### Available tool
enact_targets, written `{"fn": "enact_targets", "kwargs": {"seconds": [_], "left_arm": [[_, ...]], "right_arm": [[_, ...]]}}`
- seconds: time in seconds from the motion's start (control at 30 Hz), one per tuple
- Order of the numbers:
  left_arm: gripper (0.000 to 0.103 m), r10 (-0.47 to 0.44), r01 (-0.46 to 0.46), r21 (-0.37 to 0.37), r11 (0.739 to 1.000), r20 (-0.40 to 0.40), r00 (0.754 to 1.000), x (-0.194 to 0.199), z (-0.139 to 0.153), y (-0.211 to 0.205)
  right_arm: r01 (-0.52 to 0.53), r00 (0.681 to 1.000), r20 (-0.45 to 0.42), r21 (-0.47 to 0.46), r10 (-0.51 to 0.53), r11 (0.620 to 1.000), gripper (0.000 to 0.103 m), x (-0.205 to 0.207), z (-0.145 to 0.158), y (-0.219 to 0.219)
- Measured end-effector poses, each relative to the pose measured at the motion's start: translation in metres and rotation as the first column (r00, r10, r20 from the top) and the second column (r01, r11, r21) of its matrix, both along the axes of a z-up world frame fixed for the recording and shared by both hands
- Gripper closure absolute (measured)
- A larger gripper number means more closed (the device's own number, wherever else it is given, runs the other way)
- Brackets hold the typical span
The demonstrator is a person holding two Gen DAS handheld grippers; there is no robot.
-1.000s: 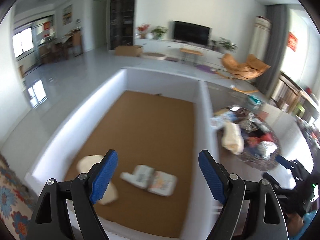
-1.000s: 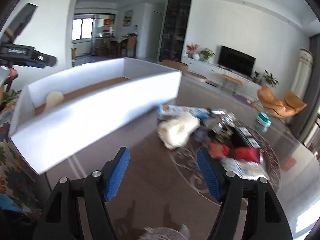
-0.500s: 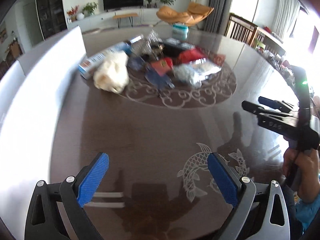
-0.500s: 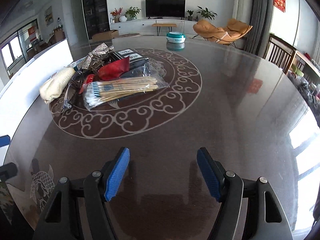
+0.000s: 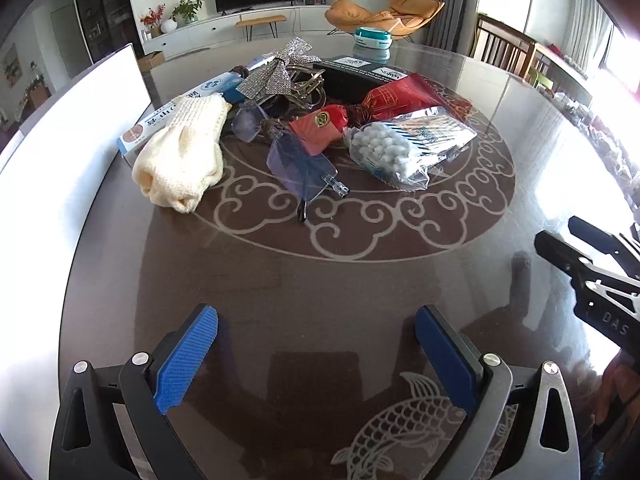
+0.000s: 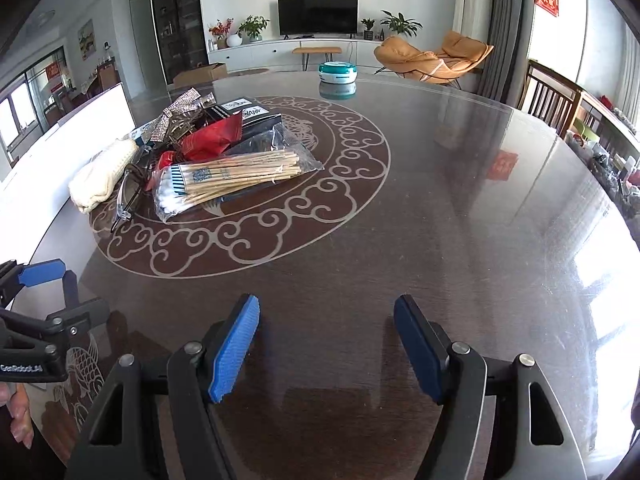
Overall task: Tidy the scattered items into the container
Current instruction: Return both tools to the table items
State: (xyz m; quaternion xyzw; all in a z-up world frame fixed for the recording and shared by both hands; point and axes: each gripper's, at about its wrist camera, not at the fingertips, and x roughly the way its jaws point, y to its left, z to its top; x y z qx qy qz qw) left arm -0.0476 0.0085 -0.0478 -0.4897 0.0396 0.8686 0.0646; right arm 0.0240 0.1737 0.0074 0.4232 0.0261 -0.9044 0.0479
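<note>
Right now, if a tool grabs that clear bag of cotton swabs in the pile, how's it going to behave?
The bag of cotton swabs probably weighs little: thin sticks with cotton tips. Its glossy, crinkled film may slip between pads. The bundled sticks likely keep it fairly stiff lengthwise, though the loose film end could flop. It leans on the red packet, which may shift.

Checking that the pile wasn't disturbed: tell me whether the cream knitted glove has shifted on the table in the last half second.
No. The cream knitted glove lies against the blue-and-white box, at the edge of the table's scroll ring, as before.
</note>
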Motion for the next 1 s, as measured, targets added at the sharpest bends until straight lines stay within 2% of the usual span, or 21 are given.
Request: {"fn": "enact_targets", "kwargs": {"seconds": [0.4, 1.0], "left_arm": [[0.000, 0.006, -0.005, 0.009, 1.000, -0.039, 0.999, -0.0017, -0.0016, 0.0007], [0.000, -0.024, 0.024, 0.013, 1.000, -0.034, 0.999, -0.0015, -0.0017, 0.0009]], "right_arm": [[0.019, 0.999, 0.026, 0.008, -0.019, 1.000, 0.032, -0.0025, -0.0042, -0.0018], [0.020, 0.999, 0.026, 0.007, -0.020, 1.000, 0.031, -0.0022, -0.0049, -0.0026]]}}
